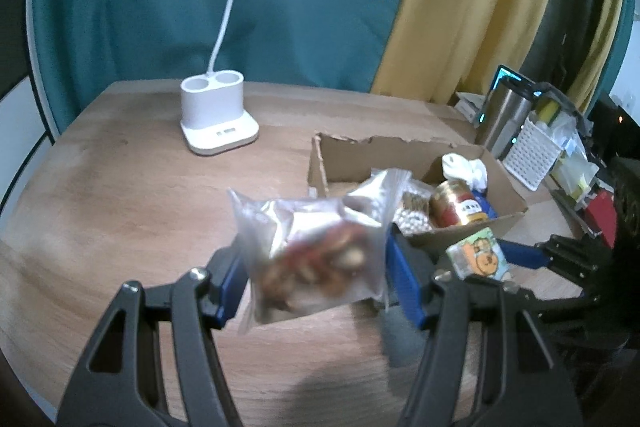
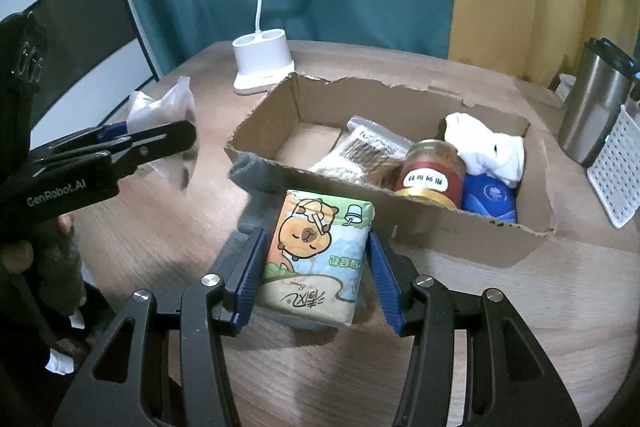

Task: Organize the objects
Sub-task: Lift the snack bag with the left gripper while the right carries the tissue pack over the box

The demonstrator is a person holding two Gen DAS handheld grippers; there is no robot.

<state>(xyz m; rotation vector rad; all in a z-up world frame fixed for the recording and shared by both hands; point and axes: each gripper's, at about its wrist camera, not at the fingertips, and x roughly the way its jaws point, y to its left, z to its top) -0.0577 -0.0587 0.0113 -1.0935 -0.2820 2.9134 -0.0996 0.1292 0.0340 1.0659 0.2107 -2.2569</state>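
Carrying two things toward the cardboard box (image 2: 440,227) at once. Clear snack bag (image 1: 316,259) clamped between the left gripper (image 1: 316,275) fingers, hanging limp above the counter (image 1: 120,207), just short of the box's near-left corner. Tissue pack (image 2: 316,259) with the cartoon print pinched by its sides in the right gripper (image 2: 316,275), lifted just in front of the box's near wall.

Inside the box already: a red-labelled can (image 2: 430,171), a blue pouch (image 2: 488,195), a white cloth (image 2: 484,147), a clear packet (image 2: 360,147) lying flat. Left half of the box bare. Behind it, a white desk lamp (image 2: 260,67); off to the right, a steel flask (image 2: 592,107) and a white perforated basket (image 2: 616,167).

Risks from here: floppy bag snagging on the ragged box rim and slipping free; both grippers crowding the same corner and knocking together; tissue pack clipping the near wall and shoving the light box along the counter, or dropping onto the can and tipping it.
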